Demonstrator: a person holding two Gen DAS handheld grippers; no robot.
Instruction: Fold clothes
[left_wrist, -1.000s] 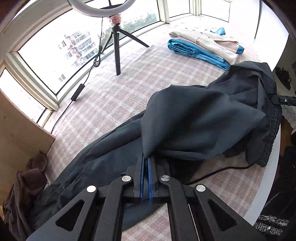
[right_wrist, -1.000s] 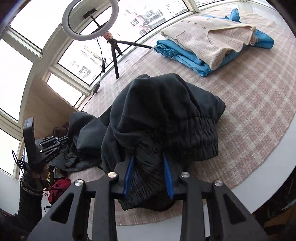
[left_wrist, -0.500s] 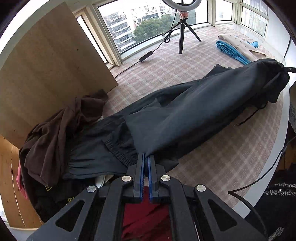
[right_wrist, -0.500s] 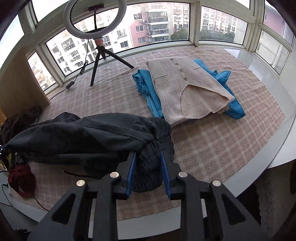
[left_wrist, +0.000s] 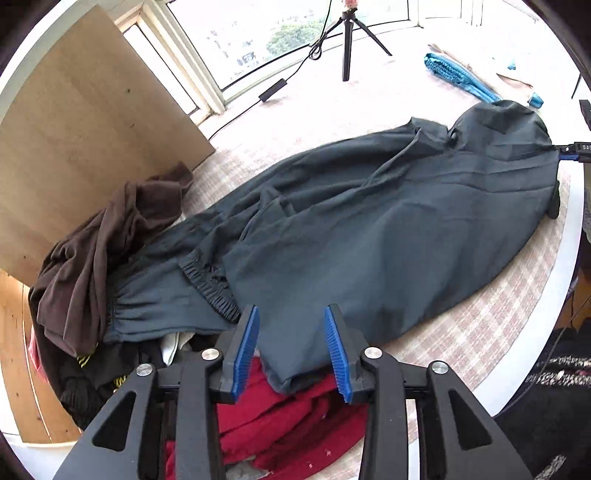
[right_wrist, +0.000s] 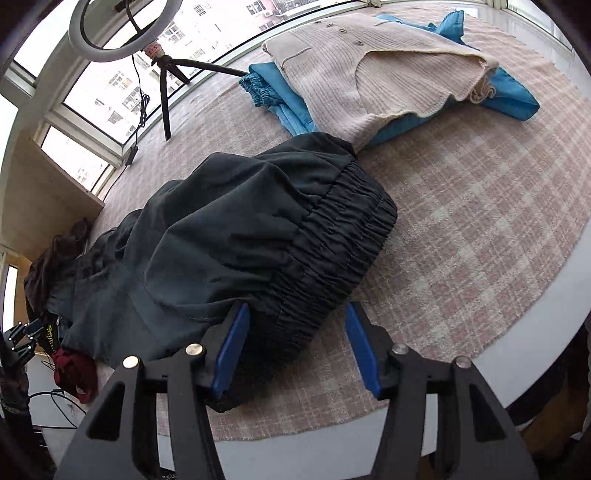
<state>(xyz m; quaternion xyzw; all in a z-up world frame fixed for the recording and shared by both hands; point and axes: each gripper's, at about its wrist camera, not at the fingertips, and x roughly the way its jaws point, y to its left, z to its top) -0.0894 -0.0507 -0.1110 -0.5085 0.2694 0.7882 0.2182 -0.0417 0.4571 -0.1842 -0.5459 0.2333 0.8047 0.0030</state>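
Note:
Dark grey trousers (left_wrist: 388, 229) lie stretched lengthwise on the checked cloth (right_wrist: 480, 206). My left gripper (left_wrist: 291, 347) is at the leg end. Its jaws are opening, and the hem (left_wrist: 295, 365) lies loose between the blue pads without being pinched. My right gripper (right_wrist: 299, 343) is at the other end. Its jaws are opening too, around the bunched elastic waistband (right_wrist: 332, 243). The left pad is beside the fabric and the right pad stands clear of it. The second leg's gathered cuff (left_wrist: 207, 280) lies left of the left gripper.
A folded beige cardigan (right_wrist: 369, 66) sits on a blue garment (right_wrist: 509, 96) beyond the waistband. A ring light tripod (right_wrist: 164, 92) stands by the windows. A wooden board (left_wrist: 85, 122), a brown garment (left_wrist: 103, 240) and red cloth (left_wrist: 288, 424) crowd the leg end. The white table edge (right_wrist: 535, 314) curves close.
The trousers were hanging bunched from both shut grippers. They have been drawn out lengthwise and laid on the cloth, and both grippers' jaws have come apart off the fabric.

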